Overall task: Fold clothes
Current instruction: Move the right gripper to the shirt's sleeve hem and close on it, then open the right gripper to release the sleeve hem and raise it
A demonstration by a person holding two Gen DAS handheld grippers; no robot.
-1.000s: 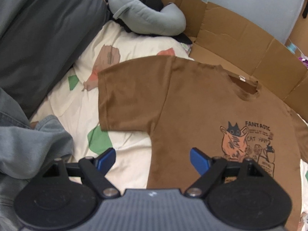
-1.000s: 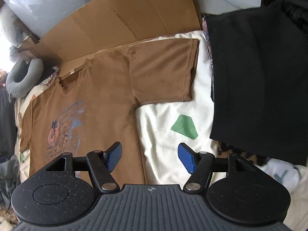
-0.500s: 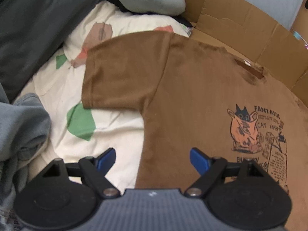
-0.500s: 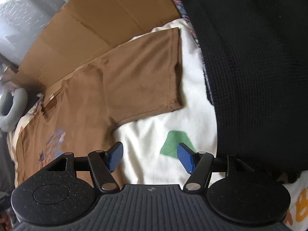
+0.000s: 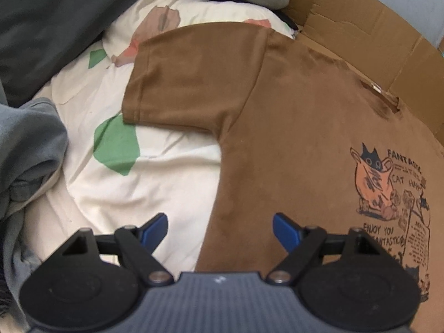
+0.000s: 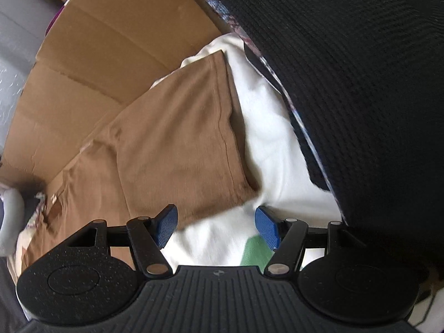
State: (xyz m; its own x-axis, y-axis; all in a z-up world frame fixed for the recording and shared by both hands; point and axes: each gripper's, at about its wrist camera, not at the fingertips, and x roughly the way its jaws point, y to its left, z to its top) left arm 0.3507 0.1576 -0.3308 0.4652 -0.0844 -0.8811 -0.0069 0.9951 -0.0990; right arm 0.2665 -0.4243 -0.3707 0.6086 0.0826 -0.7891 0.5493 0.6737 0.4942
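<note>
left wrist view, item by item, from the left edge across: grey garment (image 5: 27, 149), bunched at the edge. cream sheet (image 5: 155, 183) with green patches, serving as the work surface. brown t-shirt (image 5: 291, 144), the task's thing, spread flat and face up on that sheet, one short sleeve (image 5: 188, 83) laid out sideways, cat print (image 5: 388, 194) toward the right, collar next to the cardboard (image 5: 374, 22) at the far side. left gripper (image 5: 220, 229): blue fingers wide apart, nothing between the pads, poised over the shirt's side seam below the armpit; contact with the cloth not evident.

right wrist view, same order: cardboard, then the shirt's other sleeve (image 6: 188, 138) flat on the sheet, then a black knitted textile (image 6: 360, 97) filling the right side. right gripper (image 6: 216, 226): fingers apart and empty, bracketing the sleeve's lower hem corner, just short of it.

step in hand, judged: the approach to the first fold; nothing is folded yet and nothing is gripped. next move, judged: each gripper needs to settle onto its own edge, pinch through the cloth without catching the sheet beneath, then carry that side inward over the chest evenly so the fold line runs straight.
</note>
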